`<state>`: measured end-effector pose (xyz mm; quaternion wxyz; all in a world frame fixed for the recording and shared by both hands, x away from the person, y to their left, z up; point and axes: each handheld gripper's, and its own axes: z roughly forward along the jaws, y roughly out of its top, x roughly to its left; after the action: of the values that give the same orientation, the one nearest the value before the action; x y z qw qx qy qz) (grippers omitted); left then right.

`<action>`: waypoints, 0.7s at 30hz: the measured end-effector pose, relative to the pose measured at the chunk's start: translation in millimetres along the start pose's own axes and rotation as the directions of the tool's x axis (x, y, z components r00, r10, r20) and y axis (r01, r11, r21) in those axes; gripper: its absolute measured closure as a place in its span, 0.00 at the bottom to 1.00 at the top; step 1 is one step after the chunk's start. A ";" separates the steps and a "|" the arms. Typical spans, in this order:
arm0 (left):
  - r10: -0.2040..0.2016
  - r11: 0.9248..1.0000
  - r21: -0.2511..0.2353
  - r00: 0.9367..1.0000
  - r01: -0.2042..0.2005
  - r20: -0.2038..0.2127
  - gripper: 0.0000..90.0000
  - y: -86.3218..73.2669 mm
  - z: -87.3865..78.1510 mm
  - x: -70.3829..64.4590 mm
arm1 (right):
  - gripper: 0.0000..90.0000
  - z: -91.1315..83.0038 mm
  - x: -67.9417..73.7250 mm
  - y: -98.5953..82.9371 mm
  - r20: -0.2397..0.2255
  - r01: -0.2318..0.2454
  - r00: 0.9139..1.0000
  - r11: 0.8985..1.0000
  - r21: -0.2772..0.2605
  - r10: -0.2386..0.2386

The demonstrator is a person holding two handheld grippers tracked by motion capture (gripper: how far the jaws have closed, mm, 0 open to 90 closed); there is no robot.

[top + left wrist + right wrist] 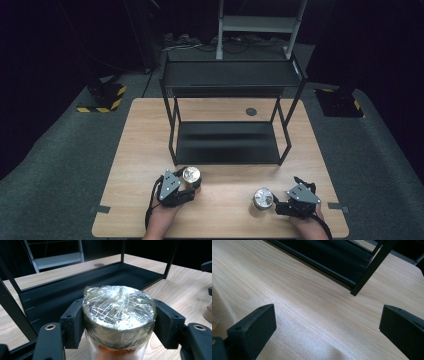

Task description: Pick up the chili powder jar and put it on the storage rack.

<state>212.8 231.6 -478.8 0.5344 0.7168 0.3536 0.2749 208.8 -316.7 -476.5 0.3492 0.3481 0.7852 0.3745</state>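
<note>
Before black rack (105, 277), left fingers (72, 322) clamp foil-capped jar (118, 312).

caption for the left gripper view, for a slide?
Left tool clamps a foil-capped jar by its lid, facing the black shelf rack.

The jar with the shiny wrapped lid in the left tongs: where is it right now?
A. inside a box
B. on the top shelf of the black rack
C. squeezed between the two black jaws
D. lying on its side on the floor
C. In the left gripper view the jar sits with a black jaw of the left tongs pressed against each side of its foil-wrapped lid, in front of the black rack.
</note>
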 end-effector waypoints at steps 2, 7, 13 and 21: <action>-0.003 1.000 0.003 1.000 0.003 -0.005 0.38 1.1 -0.1 -0.5 | 0.00 0.0 -0.1 0.1 -0.001 0.001 1.000 1.000 0.000 -0.001; -0.001 1.000 -0.010 1.000 0.001 -0.013 0.38 5.4 -4.3 -0.9 | 0.00 0.1 0.1 0.2 -0.001 0.003 1.000 1.000 0.001 -0.003; -0.007 0.999 -0.050 1.000 0.006 -0.015 0.38 16.2 -13.0 0.2 | 0.00 0.7 -1.2 1.9 -0.005 0.004 1.000 1.000 0.013 -0.004; 0.008 0.997 -0.079 1.000 -0.009 -0.010 0.38 38.5 -21.3 2.9 | 0.00 0.3 -3.5 1.6 -0.012 -0.006 1.000 1.000 0.014 0.006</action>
<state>206.3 239.3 -435.9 0.5594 0.6952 0.3419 0.2946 211.3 -318.6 -474.3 0.3411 0.3506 0.7889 0.3720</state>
